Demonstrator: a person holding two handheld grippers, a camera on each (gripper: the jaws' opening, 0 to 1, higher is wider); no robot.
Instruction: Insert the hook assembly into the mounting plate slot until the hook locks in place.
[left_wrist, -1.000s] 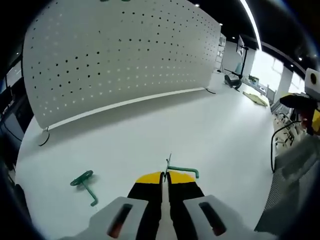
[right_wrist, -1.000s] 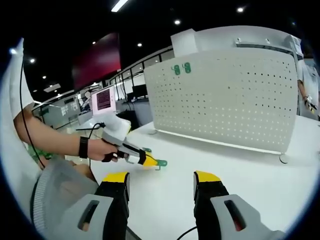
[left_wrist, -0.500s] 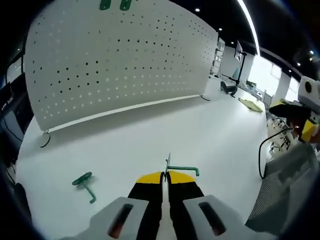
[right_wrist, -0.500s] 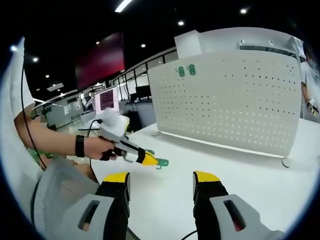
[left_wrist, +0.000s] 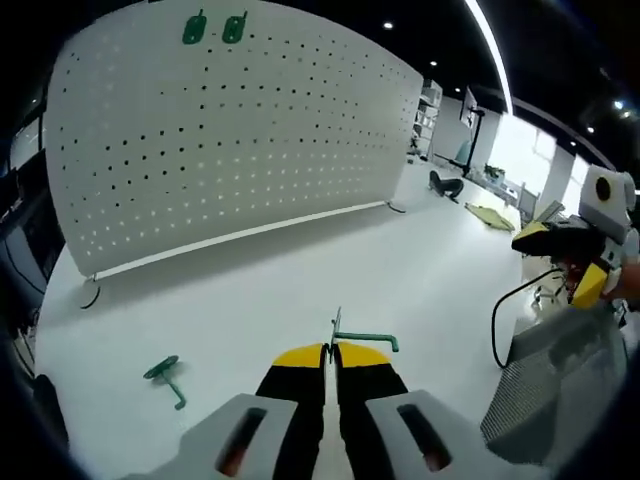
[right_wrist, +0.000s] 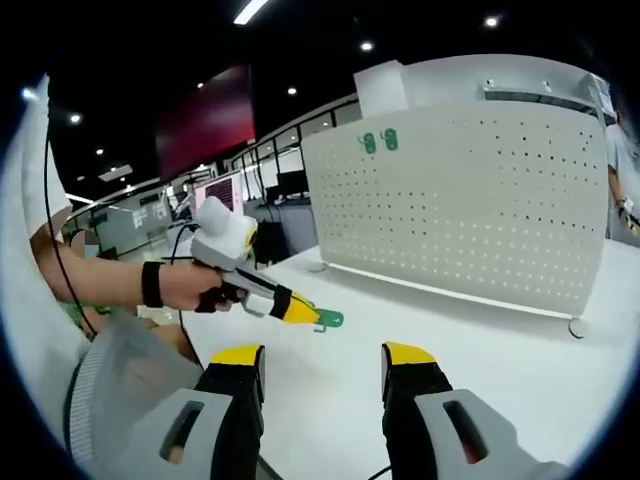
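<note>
Left gripper view looks along the left hand-held gripper (left_wrist: 331, 357), whose yellow tips are pressed together on a green hook (left_wrist: 364, 341). The hook sticks out past the tips, with its thin pin pointing ahead toward the board. I think it is held this way so the pin end can go into a hole first.

A second green hook (left_wrist: 166, 375) lies flat on the white surface (left_wrist: 300, 270), to the near left, well apart from the held one. It looks like a spare for later.

The white board with holes (left_wrist: 230, 130) stands upright at the far side of the surface, on small feet. Two green pieces (left_wrist: 212, 29) already sit side by side near its top left. So I guess the held hook should go up on the board too, and that step is not yet done.

Right gripper view shows the right hand-held gripper (right_wrist: 323, 365) with its jaws wide apart and nothing between them. It waits low and near, out of the way. A person's hand (right_wrist: 192, 287) holds the left one up above the surface.

Between the held hook and the board the surface is bare, so there is lots of room to move ahead. The surface edge is close on the near right, beside a grey mesh chair (left_wrist: 540, 385) and a black cable (left_wrist: 500, 315), so going that way looks risky.
</note>
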